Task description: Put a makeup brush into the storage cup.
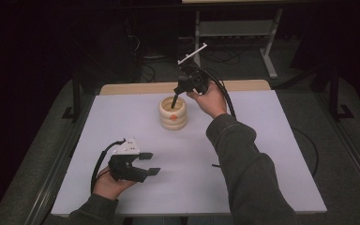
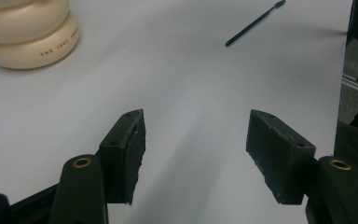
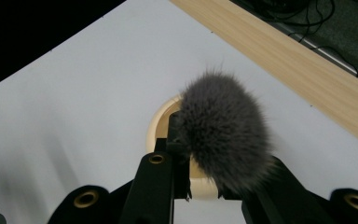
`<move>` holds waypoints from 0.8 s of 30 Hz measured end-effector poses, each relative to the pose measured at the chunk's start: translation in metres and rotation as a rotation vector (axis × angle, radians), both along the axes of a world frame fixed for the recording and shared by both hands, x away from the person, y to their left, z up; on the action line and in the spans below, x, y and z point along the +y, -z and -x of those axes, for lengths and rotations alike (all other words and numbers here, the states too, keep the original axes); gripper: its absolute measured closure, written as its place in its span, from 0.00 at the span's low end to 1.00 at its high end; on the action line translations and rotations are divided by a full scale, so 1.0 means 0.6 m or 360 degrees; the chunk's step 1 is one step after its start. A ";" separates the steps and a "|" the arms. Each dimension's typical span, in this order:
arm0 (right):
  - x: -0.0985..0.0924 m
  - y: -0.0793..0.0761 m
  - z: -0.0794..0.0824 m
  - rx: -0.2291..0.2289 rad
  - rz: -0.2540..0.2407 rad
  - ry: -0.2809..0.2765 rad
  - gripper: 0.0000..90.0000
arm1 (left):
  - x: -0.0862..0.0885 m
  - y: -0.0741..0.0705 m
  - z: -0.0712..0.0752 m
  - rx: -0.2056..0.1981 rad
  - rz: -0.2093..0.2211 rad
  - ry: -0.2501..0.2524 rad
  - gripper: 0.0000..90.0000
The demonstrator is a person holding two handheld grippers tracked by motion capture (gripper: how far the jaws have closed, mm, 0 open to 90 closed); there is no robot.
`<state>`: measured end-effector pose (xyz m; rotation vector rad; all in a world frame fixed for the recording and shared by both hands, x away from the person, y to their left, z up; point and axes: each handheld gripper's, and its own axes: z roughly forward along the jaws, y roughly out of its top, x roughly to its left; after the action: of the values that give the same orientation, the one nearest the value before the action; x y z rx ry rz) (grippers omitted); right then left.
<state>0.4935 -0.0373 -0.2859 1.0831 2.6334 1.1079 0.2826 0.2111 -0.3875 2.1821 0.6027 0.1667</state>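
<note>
In the high view, one white table (image 1: 122, 122) fills the middle of the frame. One cream ribbed ceramic holder (image 1: 173, 115), three stacked rings high, stands just above the centre. The right gripper (image 1: 176, 93) hangs over it at upper centre, pointing down, its jaws clamped on a dark brush handle whose lower end reaches into the holder's mouth. The left gripper (image 1: 151, 163) rests at lower left, jaws apart and empty. One thin black stick (image 1: 215, 165) lies right of centre.

In the left gripper view, two black jaws stand wide apart over bare table; the holder (image 2: 25, 35) sits at upper left, and the stick (image 2: 254, 23) at upper right.

In the right gripper view, one fluffy grey makeup brush head (image 3: 223, 133) sits in the centre between the jaws, which pinch the brush below it, above the holder's rim (image 3: 161, 122).
</note>
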 end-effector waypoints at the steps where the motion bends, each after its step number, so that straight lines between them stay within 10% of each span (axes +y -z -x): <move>1: 0.001 0.001 0.000 -0.0001 -0.0006 0.0002 0.86 | 0.000 0.000 0.000 0.0000 0.0000 -0.0002 0.41; 24: 0.001 0.049 -0.002 0.0076 0.0007 0.0026 0.85 | -0.002 0.001 0.001 0.0009 0.0018 -0.0011 0.41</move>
<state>0.4946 -0.0368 -0.3154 1.1426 2.6567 1.0857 0.2821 0.2099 -0.3882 2.1709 0.6130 0.1601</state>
